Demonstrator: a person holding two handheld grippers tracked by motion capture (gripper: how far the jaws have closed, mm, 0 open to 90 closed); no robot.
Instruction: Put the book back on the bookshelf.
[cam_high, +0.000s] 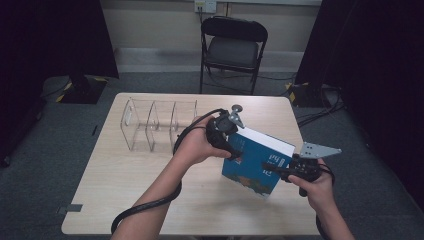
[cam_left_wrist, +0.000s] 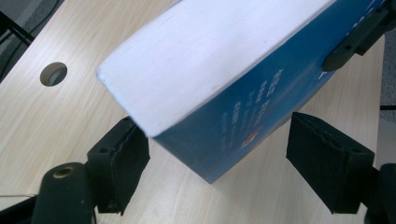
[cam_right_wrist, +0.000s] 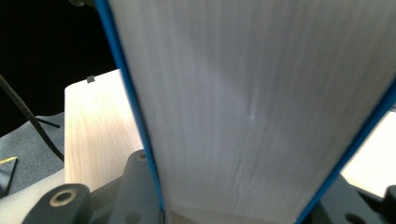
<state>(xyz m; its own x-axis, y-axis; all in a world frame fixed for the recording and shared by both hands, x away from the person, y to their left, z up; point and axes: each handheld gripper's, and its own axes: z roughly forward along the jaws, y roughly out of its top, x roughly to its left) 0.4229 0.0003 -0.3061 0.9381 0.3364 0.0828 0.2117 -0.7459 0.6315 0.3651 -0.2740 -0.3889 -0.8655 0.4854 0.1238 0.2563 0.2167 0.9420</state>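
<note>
the blue book (cam_high: 257, 162) hangs tilted above the right half of the table (cam_high: 125, 190), its white page block facing up and away from you, its lower corner close over the wood. your right gripper (cam_high: 274, 169) pinches it at the near right edge: in the right gripper view the covers run down between the two black jaws, which press on both sides of the page block (cam_right_wrist: 252, 116). you grip that tool from below with your right hand (cam_high: 316, 186), the grey three-cornered plate (cam_high: 319, 149) sitting on top of it.

your left gripper (cam_left_wrist: 217, 161) stands spread at the book's far left corner. in the left gripper view the corner sits between the jaws; the left pad (cam_left_wrist: 133, 156) is at or just beside the white edge, and the right pad (cam_left_wrist: 322, 154) stands apart from the blue cover. the right gripper's jaw tip shows on the cover at the upper right of that view. your left hand (cam_high: 197, 145) wraps the tool, its cable (cam_high: 150, 202) looping back along your forearm.

behind the left hand a clear plastic divider rack (cam_high: 155, 125) stands on the table. a round hole (cam_left_wrist: 53, 73) pierces the tabletop. a black folding chair (cam_high: 232, 47) stands beyond the far edge.
</note>
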